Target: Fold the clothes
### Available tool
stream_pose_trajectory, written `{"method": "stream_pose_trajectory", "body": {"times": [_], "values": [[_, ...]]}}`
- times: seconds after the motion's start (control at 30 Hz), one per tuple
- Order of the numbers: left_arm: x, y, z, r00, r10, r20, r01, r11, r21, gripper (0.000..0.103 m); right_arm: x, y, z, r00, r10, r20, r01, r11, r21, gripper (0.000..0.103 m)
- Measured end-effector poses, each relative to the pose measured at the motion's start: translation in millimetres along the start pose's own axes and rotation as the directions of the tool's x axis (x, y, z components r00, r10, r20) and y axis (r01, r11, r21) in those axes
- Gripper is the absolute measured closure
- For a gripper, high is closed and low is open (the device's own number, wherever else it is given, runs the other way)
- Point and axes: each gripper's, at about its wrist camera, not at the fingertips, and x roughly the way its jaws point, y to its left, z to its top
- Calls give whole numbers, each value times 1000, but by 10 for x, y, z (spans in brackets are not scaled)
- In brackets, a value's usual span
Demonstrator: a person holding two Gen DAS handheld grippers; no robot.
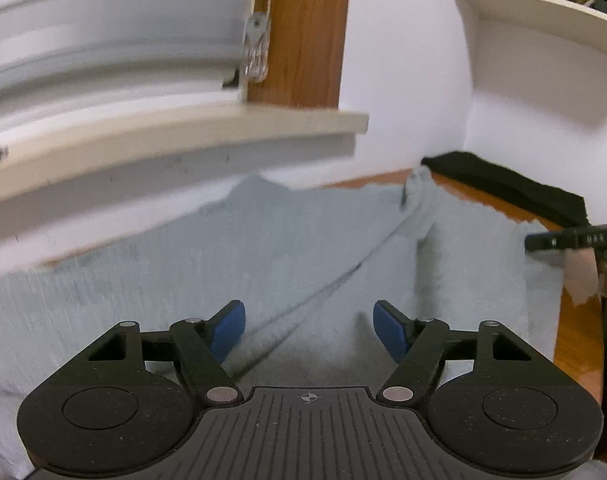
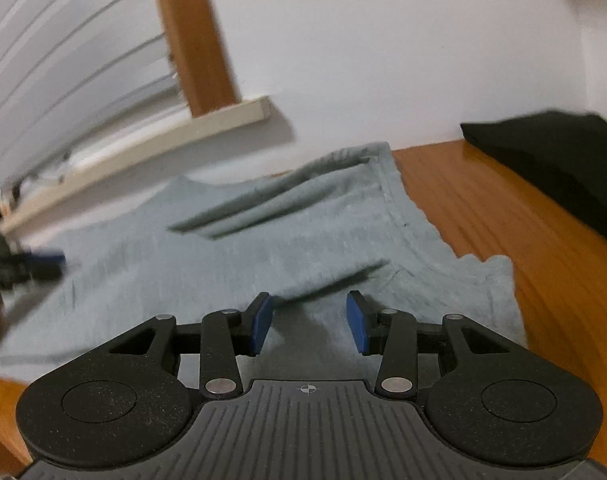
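Note:
A light blue-grey garment [image 1: 263,248] lies spread on the wooden table [image 1: 575,340], with a long crease running diagonally across it. My left gripper [image 1: 309,314] hovers over its near part, open, with nothing between the blue pads. In the right wrist view the same garment [image 2: 263,240] shows folds near its neckline. My right gripper [image 2: 308,312] is over its near edge, open with only cloth below the gap. The left gripper's blurred blue pad [image 2: 47,258] shows at the left edge of that view.
A folded black cloth [image 2: 551,160] lies at the table's far right corner by the white wall. A window sill [image 1: 183,136] and blinds overhang the far side. A shelf [image 1: 543,12] with books hangs above. Bare wood [image 2: 483,208] lies right of the garment.

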Motion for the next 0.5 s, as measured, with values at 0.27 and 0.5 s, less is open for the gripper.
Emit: {"method": "stream_pose_trajectory", "body": {"times": [0.27,0.5], "values": [[-4,-11,-8,999,40,4,-40,999,0,28,169,25,102,999,-40,9,40,996,85,73],[15,29,-1,998,69,-13,-69,997,-19,26,-49,73,147,997,-39,64,33,995,92,102]]}}
